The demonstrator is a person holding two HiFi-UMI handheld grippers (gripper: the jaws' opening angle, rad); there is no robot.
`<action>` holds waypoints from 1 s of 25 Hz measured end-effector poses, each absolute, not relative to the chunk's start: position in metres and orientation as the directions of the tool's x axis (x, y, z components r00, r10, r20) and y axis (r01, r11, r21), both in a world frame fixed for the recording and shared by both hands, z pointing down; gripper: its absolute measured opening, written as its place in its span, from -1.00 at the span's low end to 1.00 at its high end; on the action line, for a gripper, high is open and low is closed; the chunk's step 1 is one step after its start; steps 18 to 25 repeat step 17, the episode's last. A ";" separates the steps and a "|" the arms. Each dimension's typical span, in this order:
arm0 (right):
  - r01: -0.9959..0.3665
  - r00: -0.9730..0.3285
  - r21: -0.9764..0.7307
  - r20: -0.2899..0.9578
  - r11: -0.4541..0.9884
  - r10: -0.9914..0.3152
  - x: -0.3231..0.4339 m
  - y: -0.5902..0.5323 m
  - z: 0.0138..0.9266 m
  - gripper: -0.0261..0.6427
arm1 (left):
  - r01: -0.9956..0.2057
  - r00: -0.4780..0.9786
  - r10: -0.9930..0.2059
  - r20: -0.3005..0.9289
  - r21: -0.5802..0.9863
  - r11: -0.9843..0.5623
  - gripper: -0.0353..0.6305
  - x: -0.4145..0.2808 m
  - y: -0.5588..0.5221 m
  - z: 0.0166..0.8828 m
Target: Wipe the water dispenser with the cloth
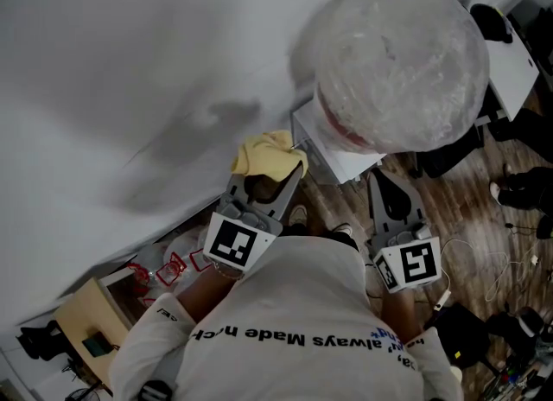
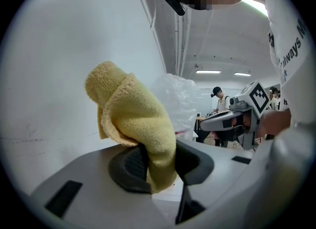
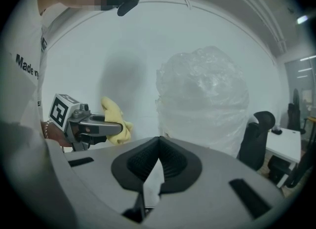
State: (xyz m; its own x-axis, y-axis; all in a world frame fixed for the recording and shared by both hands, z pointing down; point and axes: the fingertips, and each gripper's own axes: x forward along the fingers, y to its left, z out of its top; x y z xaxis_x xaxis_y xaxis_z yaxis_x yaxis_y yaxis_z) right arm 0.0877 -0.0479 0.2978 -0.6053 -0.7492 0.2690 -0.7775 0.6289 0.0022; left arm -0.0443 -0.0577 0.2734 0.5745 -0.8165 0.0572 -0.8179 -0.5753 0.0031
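Note:
The water dispenser (image 1: 339, 154) is a white box against the wall, topped by a big bottle wrapped in clear plastic (image 1: 399, 60). My left gripper (image 1: 275, 175) is shut on a yellow cloth (image 1: 267, 152), held just left of the dispenser's top corner. In the left gripper view the cloth (image 2: 132, 118) bulges up out of the shut left gripper (image 2: 158, 166), with the wrapped bottle (image 2: 175, 99) behind it. My right gripper (image 1: 393, 199) hangs shut and empty in front of the dispenser. The right gripper view shows the right gripper (image 3: 158, 144) with pads touching, the bottle (image 3: 202, 104) ahead and the cloth (image 3: 116, 122) at left.
A white wall (image 1: 130, 88) runs behind the dispenser. A black office chair (image 1: 449, 153) and a white desk (image 1: 511, 64) stand to the right. A cardboard box (image 1: 86, 321) and red items (image 1: 173, 265) lie at lower left. Cables (image 1: 484, 261) trail over the wooden floor.

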 end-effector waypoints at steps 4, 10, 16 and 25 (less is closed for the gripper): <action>-0.779 -0.603 0.004 0.268 0.626 -0.752 0.088 -0.049 0.298 -0.90 | -0.818 0.575 -0.816 0.061 0.000 -0.576 -0.52 -0.044 -0.057 0.276; -0.776 -0.602 0.019 0.273 0.630 -0.750 0.087 -0.051 0.296 -0.90 | -0.821 0.570 -0.819 0.065 0.004 -0.571 -0.52 -0.047 -0.058 0.277; -0.776 -0.601 0.029 0.265 0.630 -0.754 0.088 -0.053 0.293 -0.90 | -0.824 0.565 -0.823 0.062 0.002 -0.566 -0.52 -0.048 -0.058 0.275; -0.776 -0.601 0.030 0.264 0.630 -0.754 0.088 -0.053 0.292 -0.90 | -0.825 0.565 -0.823 0.062 0.003 -0.566 -0.52 -0.048 -0.058 0.274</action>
